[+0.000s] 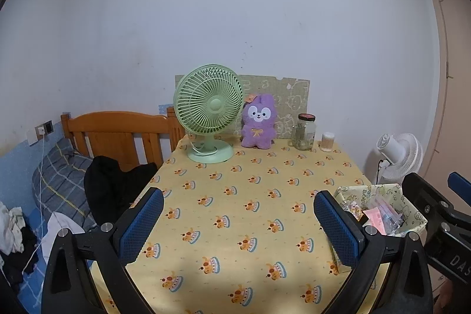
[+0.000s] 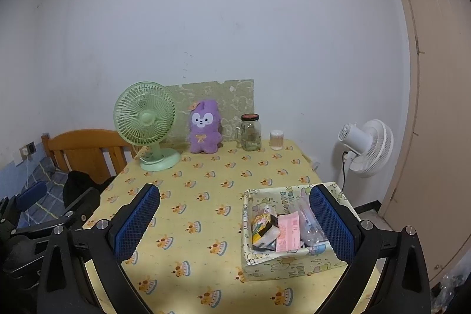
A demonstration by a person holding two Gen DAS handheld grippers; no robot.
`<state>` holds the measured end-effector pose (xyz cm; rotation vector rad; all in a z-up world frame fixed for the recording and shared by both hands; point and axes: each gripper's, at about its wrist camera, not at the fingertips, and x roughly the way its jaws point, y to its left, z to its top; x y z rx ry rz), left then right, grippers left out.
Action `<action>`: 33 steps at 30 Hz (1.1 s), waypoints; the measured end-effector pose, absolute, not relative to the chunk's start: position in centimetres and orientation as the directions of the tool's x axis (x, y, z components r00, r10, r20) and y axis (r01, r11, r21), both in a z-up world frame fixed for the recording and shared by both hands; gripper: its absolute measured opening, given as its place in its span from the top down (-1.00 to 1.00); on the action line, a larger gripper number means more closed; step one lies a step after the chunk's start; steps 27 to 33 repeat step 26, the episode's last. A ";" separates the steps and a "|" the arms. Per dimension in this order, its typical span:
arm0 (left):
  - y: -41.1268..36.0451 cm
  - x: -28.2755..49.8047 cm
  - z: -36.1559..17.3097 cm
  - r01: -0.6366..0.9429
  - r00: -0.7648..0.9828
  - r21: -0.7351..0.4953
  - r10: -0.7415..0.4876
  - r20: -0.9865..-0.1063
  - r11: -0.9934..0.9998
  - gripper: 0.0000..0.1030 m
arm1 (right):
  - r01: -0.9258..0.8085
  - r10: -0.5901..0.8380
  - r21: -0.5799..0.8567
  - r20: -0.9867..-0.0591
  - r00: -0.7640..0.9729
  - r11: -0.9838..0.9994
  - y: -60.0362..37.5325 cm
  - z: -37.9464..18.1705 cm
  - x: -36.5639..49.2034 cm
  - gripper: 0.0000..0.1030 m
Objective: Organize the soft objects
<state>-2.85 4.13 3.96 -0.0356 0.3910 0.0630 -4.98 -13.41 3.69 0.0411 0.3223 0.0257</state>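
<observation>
Both blue-padded tools hover wide and empty over the table (image 1: 235, 196): left hand-held gripper (image 1: 238, 222), right hand-held gripper (image 2: 234, 221); purple plush (image 1: 259, 122) sits upright at the far edge (beside the green fan (image 1: 209, 108)). Best approach, likely: reach past the fabric basket (image 2: 259, 261), squeeze the toy's middle gently, and avoid the glass jar (image 1: 305, 133).

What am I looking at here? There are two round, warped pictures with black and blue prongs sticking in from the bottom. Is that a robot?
No robot: a person holds a two-finger gripper in each hand, each with a fisheye camera looking along its blue-padded fingers. One picture comes from the left gripper, the other from the right gripper. Both are open and hold nothing. On the table's yellow tablecloth stand a green desk fan, a purple plush toy, a glass jar, a small white container and, nearer, a fabric basket of small packets.
</observation>
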 end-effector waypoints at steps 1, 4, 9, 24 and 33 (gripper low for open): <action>4.1 -2.9 4.0 -0.066 0.923 -0.023 0.053 -0.381 0.998 -1.00 | -0.017 0.030 0.046 -0.317 0.948 0.999 -13.5 3.7 -5.0 -0.99; 4.1 -2.8 3.9 -0.065 0.922 -0.020 0.052 -0.384 0.998 -1.00 | -0.012 0.027 0.048 -0.319 0.947 0.999 -13.5 3.6 -4.9 -0.99; 3.9 -2.6 3.8 -0.062 0.920 -0.018 0.050 -0.390 0.998 -1.00 | -0.009 0.024 0.047 -0.324 0.946 0.999 -13.6 3.5 -4.8 -0.99; 3.8 -2.6 3.6 -0.054 0.921 -0.011 0.046 -0.386 0.998 -1.00 | 0.001 0.017 0.057 -0.328 0.945 0.998 -13.9 3.3 -4.5 -0.99; 3.8 -2.7 3.7 -0.052 0.922 -0.010 0.044 -0.384 0.999 -0.99 | 0.005 0.015 0.060 -0.331 0.944 0.998 -14.0 3.2 -4.4 -0.99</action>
